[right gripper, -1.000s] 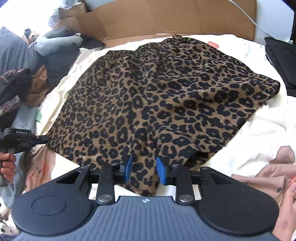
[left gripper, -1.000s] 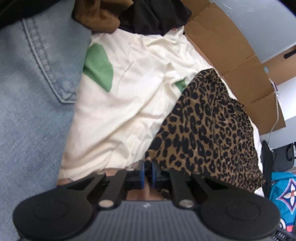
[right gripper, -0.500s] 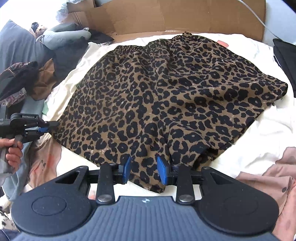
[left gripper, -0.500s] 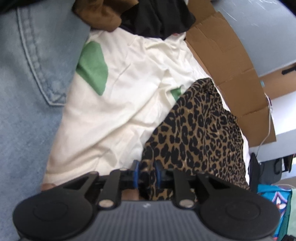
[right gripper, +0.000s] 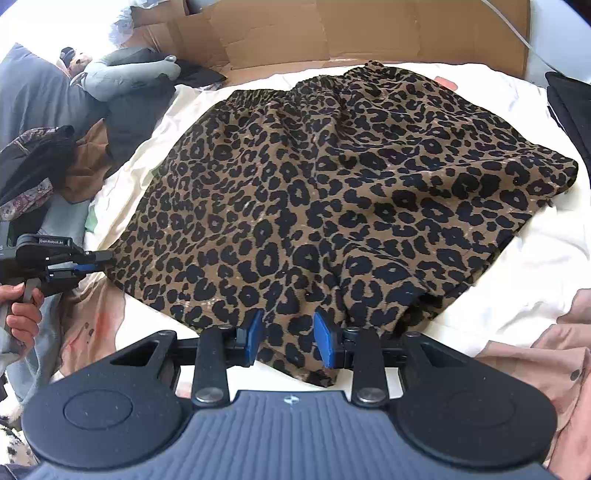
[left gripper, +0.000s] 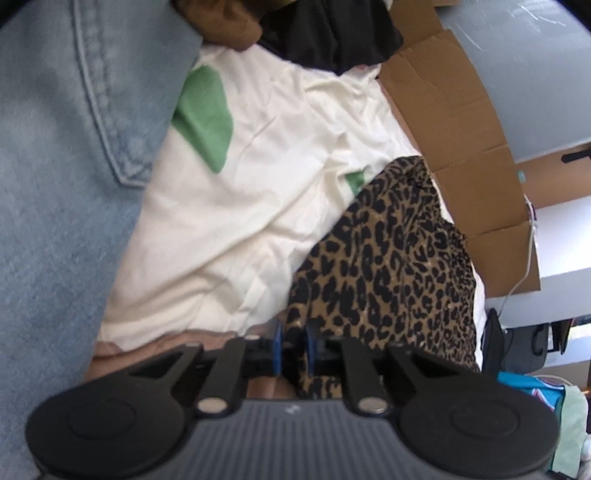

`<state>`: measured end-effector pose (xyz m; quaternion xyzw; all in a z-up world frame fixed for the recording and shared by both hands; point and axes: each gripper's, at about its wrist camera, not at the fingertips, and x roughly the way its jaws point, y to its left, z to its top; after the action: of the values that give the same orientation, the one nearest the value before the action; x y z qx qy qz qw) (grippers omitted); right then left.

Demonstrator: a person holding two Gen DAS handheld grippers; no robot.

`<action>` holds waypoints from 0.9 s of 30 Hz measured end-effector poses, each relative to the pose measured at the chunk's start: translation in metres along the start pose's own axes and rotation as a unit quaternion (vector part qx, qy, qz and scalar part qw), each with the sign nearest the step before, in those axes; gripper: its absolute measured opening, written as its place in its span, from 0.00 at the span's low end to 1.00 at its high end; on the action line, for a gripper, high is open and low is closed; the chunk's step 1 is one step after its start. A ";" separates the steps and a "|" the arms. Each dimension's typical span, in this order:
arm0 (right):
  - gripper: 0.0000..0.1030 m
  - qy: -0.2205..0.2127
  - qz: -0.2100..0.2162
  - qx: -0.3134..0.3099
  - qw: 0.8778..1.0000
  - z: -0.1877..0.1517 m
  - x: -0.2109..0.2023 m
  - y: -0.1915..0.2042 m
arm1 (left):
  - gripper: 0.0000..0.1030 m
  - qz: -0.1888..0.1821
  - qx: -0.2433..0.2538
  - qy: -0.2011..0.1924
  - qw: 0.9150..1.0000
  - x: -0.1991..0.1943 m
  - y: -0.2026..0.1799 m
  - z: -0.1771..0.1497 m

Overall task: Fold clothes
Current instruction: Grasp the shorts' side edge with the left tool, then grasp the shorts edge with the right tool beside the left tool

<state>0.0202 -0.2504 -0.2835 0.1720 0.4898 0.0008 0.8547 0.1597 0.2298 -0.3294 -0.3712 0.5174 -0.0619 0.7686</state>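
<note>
Since the earlier frame, left gripper [left gripper: 293, 345] has taken the corner of the leopard-print shorts [right gripper: 332, 206] between its pads; jaws are closing on the cloth. Seen from the right wrist, it sits at the garment's left edge, "GenRobot.AI" on its body. Shorts lie spread flat on the cream sheet [right gripper: 535, 266], waistband toward the cardboard [right gripper: 332, 33]. Right gripper [right gripper: 288, 338] is partly open, hem lying between its pads but not visibly pinched. Judgement: fabric thin, light, limp and likely slippery; best taken at hem corners or the waistband ends.
</note>
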 end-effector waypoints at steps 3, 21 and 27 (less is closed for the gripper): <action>0.37 -0.002 0.004 0.001 1.000 -0.001 -0.001 0.003 | 0.09 0.021 0.023 -0.009 0.999 -0.006 -0.011 0.000; 0.37 -0.034 0.075 -0.025 0.996 0.026 0.001 0.033 | 0.04 0.015 0.094 -0.028 0.995 -0.025 -0.108 -0.017; 0.37 -0.041 0.125 -0.060 0.989 0.045 0.017 0.065 | 0.04 -0.002 0.119 -0.016 0.993 -0.016 -0.144 -0.031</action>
<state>0.0774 -0.1994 -0.2583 0.1800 0.4280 0.1300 0.8761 0.1678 0.1181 -0.2321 -0.2795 0.4929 -0.1183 0.8154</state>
